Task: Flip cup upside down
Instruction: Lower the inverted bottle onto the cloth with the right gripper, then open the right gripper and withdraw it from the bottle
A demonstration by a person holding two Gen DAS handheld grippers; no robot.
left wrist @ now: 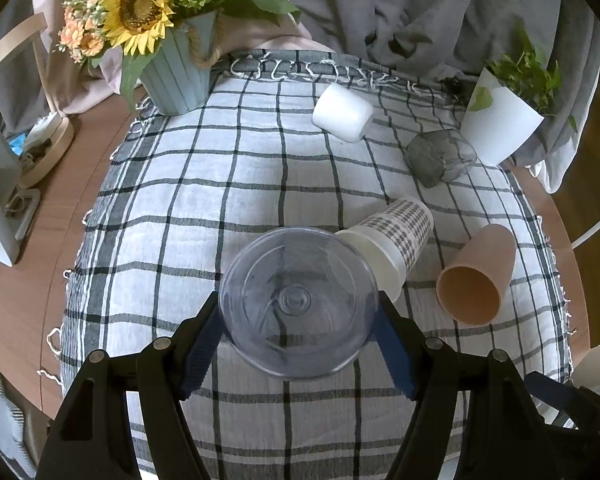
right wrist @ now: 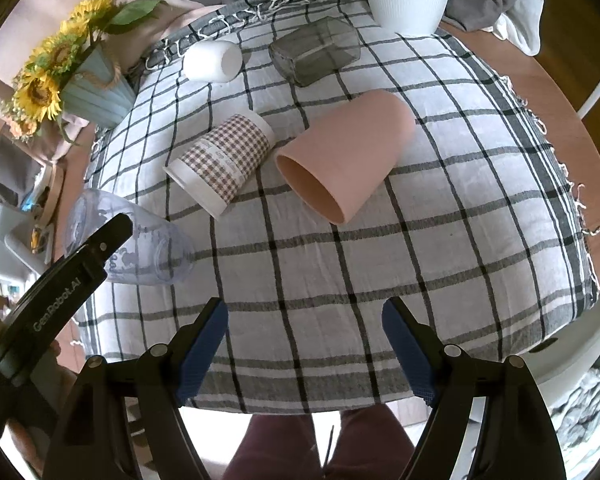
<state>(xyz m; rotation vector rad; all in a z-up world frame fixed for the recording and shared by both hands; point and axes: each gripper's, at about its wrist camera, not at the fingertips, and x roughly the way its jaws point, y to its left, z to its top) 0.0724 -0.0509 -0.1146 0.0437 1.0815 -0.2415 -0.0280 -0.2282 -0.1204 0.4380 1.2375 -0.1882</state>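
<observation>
Clear cup point(left wrist: 298, 302) sideways in left claw point(left wrist: 300, 344), above checked cloth point(left wrist: 172, 184).

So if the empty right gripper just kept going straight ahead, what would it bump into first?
Probably the checked tablecloth first, since the right gripper looks tilted down at it. If it skimmed above, the pink cup lying on its side comes next. Depth is hard to judge.

A: What colours are showing on the cloth point(left wrist: 228, 168)?

B: It's showing white with a black and grey check. The clear cup point(left wrist: 298, 302) is looking faintly bluish.

A: And the others?

B: One cup point(right wrist: 350, 156) is showing plain pink, another point(right wrist: 228, 160) is wearing a brown-and-white houndstooth. Sunflowers point(left wrist: 140, 12) are glowing yellow.
</observation>
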